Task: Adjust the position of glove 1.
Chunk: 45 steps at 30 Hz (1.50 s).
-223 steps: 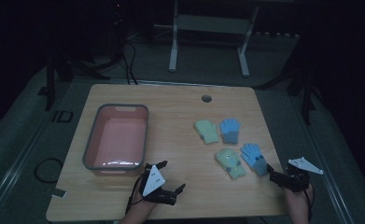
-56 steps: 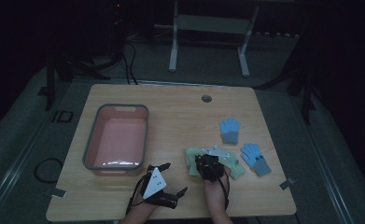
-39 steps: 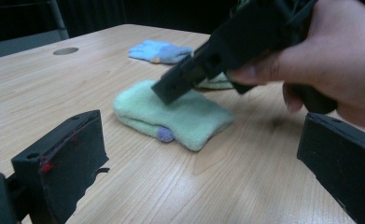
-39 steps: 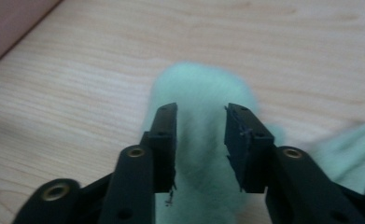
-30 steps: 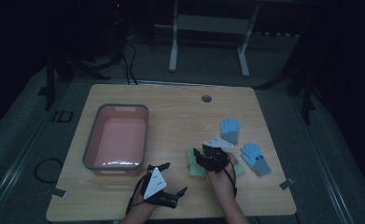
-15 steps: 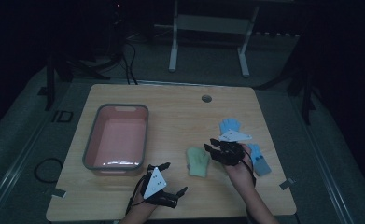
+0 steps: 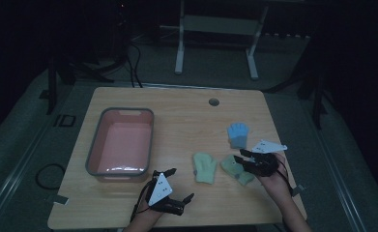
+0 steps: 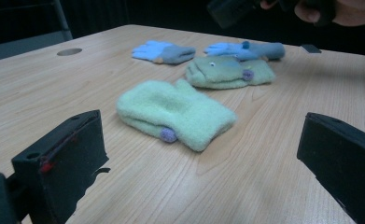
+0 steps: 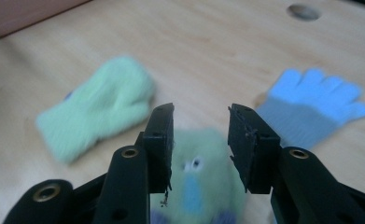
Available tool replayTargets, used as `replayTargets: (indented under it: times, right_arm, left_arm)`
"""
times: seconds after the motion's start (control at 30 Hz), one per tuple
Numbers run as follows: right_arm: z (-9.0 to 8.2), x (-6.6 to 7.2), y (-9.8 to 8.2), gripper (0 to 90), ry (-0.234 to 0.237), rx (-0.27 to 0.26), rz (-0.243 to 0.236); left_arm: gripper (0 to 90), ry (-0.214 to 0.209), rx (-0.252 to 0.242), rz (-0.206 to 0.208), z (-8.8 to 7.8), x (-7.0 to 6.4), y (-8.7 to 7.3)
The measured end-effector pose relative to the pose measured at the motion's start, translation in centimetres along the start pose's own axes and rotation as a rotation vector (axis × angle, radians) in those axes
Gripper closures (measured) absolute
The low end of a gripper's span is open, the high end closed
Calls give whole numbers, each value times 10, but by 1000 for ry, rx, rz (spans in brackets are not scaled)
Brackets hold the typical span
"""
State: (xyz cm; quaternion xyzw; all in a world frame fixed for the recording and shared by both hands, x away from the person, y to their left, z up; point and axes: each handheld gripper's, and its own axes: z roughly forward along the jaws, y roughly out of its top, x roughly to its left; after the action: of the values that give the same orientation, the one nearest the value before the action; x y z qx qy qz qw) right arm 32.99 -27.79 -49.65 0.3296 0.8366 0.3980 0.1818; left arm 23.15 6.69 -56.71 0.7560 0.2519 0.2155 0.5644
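- Right claw [image 7: 247,158], right of centre in the high view, hovers over the face mitten [image 7: 237,168]; its jaws are partly open, have just been widening slightly, and grip nothing.
- Left claw [image 7: 173,186], bottom centre, gapes wide and empty.
- Plain mitten [image 7: 205,167] lies on the surface [image 7: 186,116], left of the face mitten.

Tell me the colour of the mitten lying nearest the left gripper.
Pale green, with a small purple bobble at its cuff; the mitten shows best in the left gripper view.
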Motion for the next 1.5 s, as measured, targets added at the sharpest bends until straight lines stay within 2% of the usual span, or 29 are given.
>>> replayTargets:
  times: [0.1, 0.23, 0.3, 0.4, 0.47, 0.53, 0.63, 0.77, 0.97, 1.07, 1.23, 1.37, 1.5]
  right_arm:
    - [2, -4, -12, 600, 21, 28, -12]
    - [7, -6, -25, 594, 54, 39, 13]
    - [11, -6, -29, 587, 60, 48, 6]
    - [20, -7, -36, 568, 62, 68, -4]
    - [26, -7, -41, 572, 40, 99, -20]
    - [28, -6, -46, 580, 44, 89, -23]
    - [28, -5, -47, 626, 41, 84, -23]
    - [29, -1, -49, 742, 38, 79, -7]
    - [28, 8, -46, 836, -35, 96, 34]
    - [29, 16, -46, 849, -92, 86, 38]
    - [24, 22, -42, 863, -139, 85, 94]
    - [11, 29, -27, 867, -183, 49, 143]
    - [-6, 37, -10, 869, -278, -22, 175]
  left_arm:
    - [12, 0, 1, -1, 0, 0, 0]
    - [12, -1, 1, -1, 0, 0, 0]
    - [12, -1, 1, -1, 0, 0, 0]
    - [12, 0, 3, -1, 0, 0, 0]
    - [12, -1, 3, 0, 0, 0, 0]
    - [12, -1, 3, 3, 0, 0, 0]
    - [12, 0, 3, 6, 0, -1, 0]
    - [12, 4, 4, 9, 0, -1, 0]
    - [12, 8, 7, 20, 1, -2, 0]
    - [12, 8, 7, 19, 1, -2, 0]
    - [12, 7, 7, 23, 0, -3, 0]
    - [12, 10, 8, 23, 1, -3, 0]
    - [12, 13, 8, 19, 1, -2, 0]
